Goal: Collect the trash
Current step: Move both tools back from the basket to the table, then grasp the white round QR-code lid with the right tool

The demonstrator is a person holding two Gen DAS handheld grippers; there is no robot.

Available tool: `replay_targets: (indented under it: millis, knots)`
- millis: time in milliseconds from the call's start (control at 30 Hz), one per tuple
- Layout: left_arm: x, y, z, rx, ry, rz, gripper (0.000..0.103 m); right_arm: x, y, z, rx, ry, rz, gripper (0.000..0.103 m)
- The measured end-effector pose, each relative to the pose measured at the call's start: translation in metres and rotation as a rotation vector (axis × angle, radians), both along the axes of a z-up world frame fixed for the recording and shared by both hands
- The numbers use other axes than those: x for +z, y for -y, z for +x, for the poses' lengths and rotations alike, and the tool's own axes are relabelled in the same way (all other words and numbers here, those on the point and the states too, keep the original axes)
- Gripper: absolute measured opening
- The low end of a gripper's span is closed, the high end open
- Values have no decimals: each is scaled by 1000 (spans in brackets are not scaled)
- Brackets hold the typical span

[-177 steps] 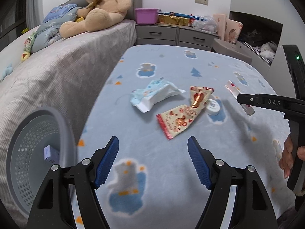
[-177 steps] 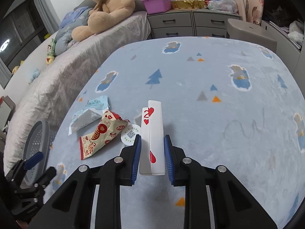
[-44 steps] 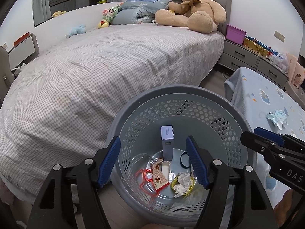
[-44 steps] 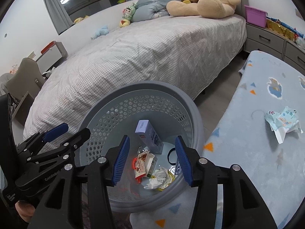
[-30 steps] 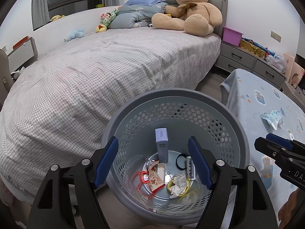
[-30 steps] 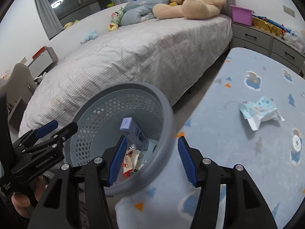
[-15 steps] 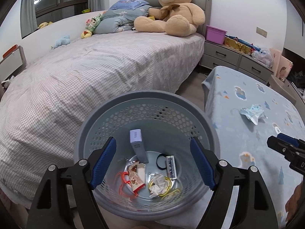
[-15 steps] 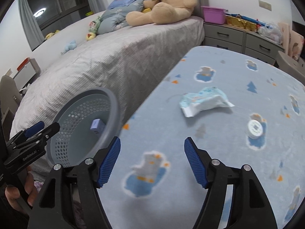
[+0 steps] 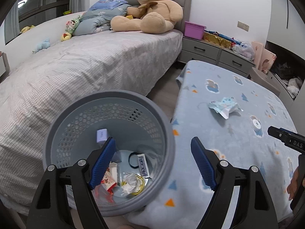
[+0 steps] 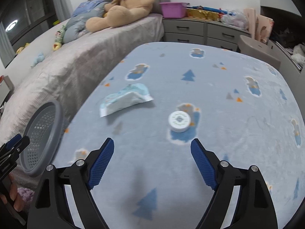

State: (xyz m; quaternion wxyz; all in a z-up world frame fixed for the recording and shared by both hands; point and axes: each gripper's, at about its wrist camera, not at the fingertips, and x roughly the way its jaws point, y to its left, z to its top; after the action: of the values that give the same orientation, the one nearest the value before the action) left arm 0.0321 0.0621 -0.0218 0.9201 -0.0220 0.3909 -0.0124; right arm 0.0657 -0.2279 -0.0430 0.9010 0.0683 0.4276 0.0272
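A crinkled blue plastic wrapper [image 10: 125, 98] and a round white lid [image 10: 179, 121] lie on the fleecy surface [image 10: 219, 99]. The perforated grey basket [image 9: 63, 126] holds crumpled scraps. Both grippers' [image 9: 153, 161] [image 10: 152, 161] ribbed blue fingers [image 10: 102, 161] stand wide, empty, the right's just opening.

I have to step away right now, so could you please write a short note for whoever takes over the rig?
Left tool: open, empty, above the grey bin.
Right tool: jaws have just been opening, nothing between them, over the blue blanket.
Done: a playing card, a red snack wrapper, a small box and crumpled paper lie in the bin.
Left: the pale blue wipes packet and the round white lid, both on the blanket.
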Motion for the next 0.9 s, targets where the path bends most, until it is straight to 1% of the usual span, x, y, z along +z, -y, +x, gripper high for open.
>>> replay_targets:
  millis: [67, 267, 433, 633, 700, 767, 833, 900]
  knots:
    - [-3, 8, 1, -22, -12, -9, 78, -7, 9, 5, -18, -13, -4, 83]
    - [-6, 28, 2, -64, -19, 0, 78, -26, 26, 20, -44, -55, -17, 83]
    - [-7, 36, 5, -84, -27, 0, 78, -33, 28, 38, -50, -62, -27, 83]
    - [-11, 45, 9, -102, -37, 11, 78, -46, 28, 60, -65, -95, -64, 82]
    - [-12, 47, 10, -109, -39, 17, 78, -49, 26, 64, -62, -99, -78, 80]
    - [-12, 49, 11, -114, -39, 19, 78, -51, 24, 67, -57, -105, -90, 72]
    - [-13, 50, 12, -117, -43, 17, 78, -54, 22, 70, -53, -114, -105, 68]
    - [-14, 50, 13, -118, -46, 17, 78, -57, 22, 71, -51, -118, -109, 68]
